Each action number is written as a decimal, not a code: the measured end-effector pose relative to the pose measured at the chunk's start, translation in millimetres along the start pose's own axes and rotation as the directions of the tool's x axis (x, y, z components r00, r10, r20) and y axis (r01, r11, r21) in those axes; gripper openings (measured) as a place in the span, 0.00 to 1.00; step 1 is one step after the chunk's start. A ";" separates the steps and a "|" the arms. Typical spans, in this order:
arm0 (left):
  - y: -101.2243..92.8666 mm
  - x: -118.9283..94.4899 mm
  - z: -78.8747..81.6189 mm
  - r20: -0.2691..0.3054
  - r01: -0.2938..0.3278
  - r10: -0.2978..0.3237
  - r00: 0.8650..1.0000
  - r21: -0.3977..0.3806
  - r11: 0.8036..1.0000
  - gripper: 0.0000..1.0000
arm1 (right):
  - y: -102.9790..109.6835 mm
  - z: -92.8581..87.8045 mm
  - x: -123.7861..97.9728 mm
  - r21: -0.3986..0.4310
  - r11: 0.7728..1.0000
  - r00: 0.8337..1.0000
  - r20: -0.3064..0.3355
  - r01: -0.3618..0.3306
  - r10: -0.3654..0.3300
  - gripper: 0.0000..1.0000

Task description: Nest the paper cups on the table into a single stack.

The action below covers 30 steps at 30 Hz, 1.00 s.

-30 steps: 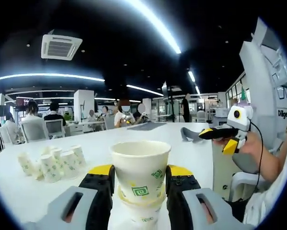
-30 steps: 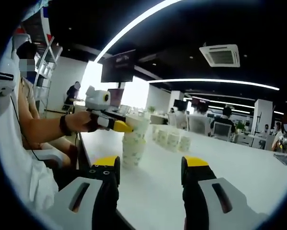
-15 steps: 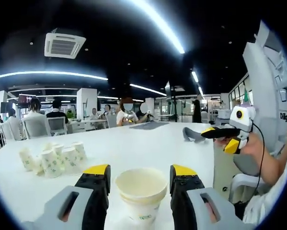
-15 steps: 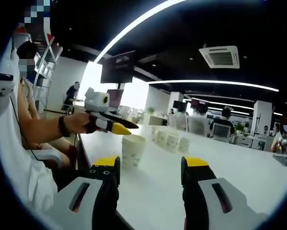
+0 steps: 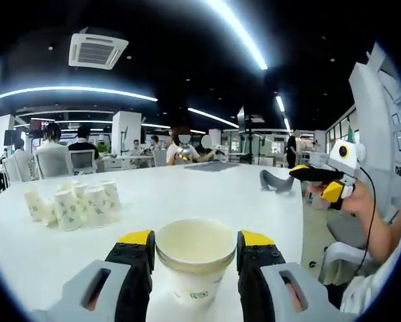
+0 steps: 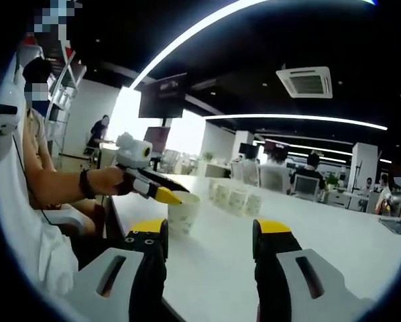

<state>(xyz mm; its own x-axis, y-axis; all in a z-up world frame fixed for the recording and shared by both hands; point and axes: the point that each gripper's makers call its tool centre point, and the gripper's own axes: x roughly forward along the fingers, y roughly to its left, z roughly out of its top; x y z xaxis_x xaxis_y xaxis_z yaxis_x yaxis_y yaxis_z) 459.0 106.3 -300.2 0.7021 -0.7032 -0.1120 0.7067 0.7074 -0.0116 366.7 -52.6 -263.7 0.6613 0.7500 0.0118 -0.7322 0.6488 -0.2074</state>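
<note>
A white paper cup with green print (image 5: 196, 265) stands nested in a short stack on the white table (image 5: 254, 208). It sits between the jaws of my left gripper (image 5: 195, 238), which are open and flank its rim closely. Several more cups (image 5: 73, 204) cluster at the far left of the table. The right gripper view shows the same stack (image 6: 182, 213) with the left gripper (image 6: 168, 192) over it, and the cluster (image 6: 235, 198) behind. My right gripper (image 6: 210, 231) is open with nothing between its jaws; it also appears held above the table edge (image 5: 314, 182).
A grey curved object (image 5: 275, 181) lies on the table near its right edge. A person's arm (image 6: 60, 184) and sleeve (image 6: 26, 255) are at the left. People sit at desks (image 5: 66, 157) in the background.
The cup that my left gripper held raised has come down into the cup below it. The left jaws have spread slightly. The right gripper has stayed about where it was.
</note>
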 end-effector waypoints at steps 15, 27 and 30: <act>4.9 -29.7 2.4 0.033 -0.025 0.025 0.999 -0.009 1.000 0.64 | 0.5 -10.3 1.9 0.014 1.000 1.000 -0.002 0.001 -0.001 0.52; 72.6 -55.6 22.2 0.105 -0.141 0.146 0.984 -0.055 0.988 0.62 | 6.2 -7.0 5.4 0.014 1.000 1.000 0.002 -0.005 0.005 0.52; 87.0 -58.2 30.0 0.110 -0.186 0.189 0.976 -0.043 0.982 0.60 | 2.7 -5.8 4.4 0.016 1.000 1.000 0.011 0.005 -0.005 0.52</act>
<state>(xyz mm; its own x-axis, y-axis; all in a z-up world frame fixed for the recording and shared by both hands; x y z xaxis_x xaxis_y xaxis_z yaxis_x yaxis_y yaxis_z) 482.2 206.7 -265.0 0.8285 -0.5599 -0.0017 0.5596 0.8281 -0.0330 368.6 -48.2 -269.9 0.6630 0.7483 0.0231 -0.7317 0.6542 -0.1915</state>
